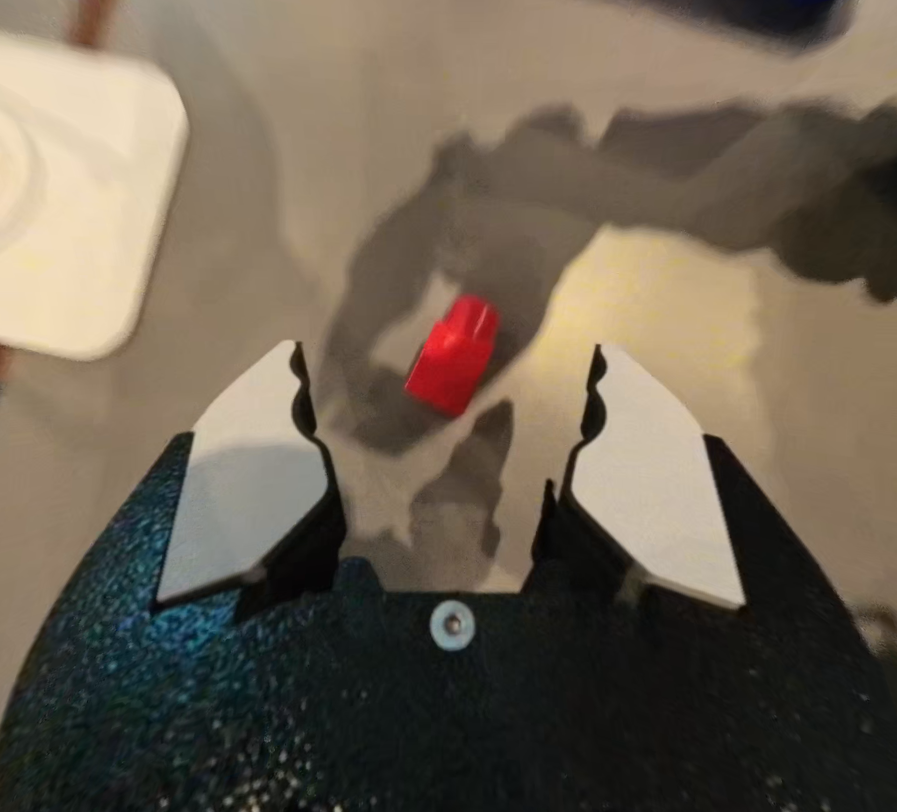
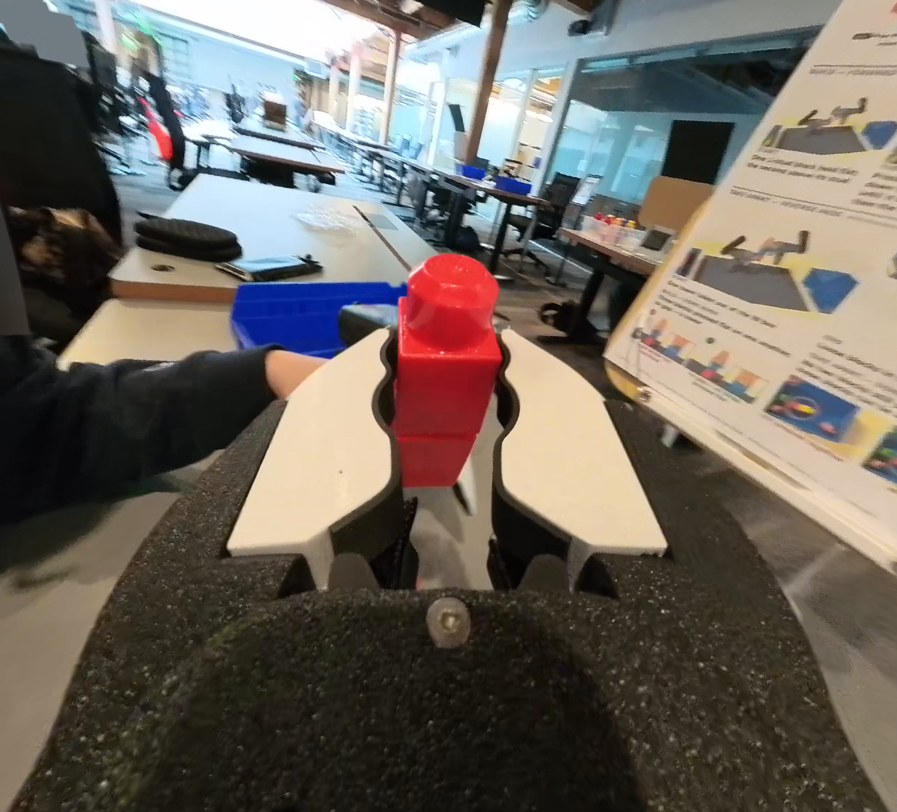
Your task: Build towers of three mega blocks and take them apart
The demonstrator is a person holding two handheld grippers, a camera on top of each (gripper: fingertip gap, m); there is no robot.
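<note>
In the left wrist view my left gripper [image 1: 446, 352] is open and empty. It hangs above the pale table, pointing down. A single red block [image 1: 454, 359] lies on its side on the table just beyond the fingertips, between them. In the right wrist view my right gripper [image 2: 446, 342] is shut on a stack of two red blocks [image 2: 444, 393]. The stack stands along the fingers with its round stud on top, held up off the table.
A white square object [image 1: 73, 201] lies at the left of the table [image 1: 655, 327]. A blue bin [image 2: 296, 313] sits behind the right gripper. A person's dark sleeve [image 2: 121, 410] reaches in from the left. An instruction poster [image 2: 786, 279] stands at the right.
</note>
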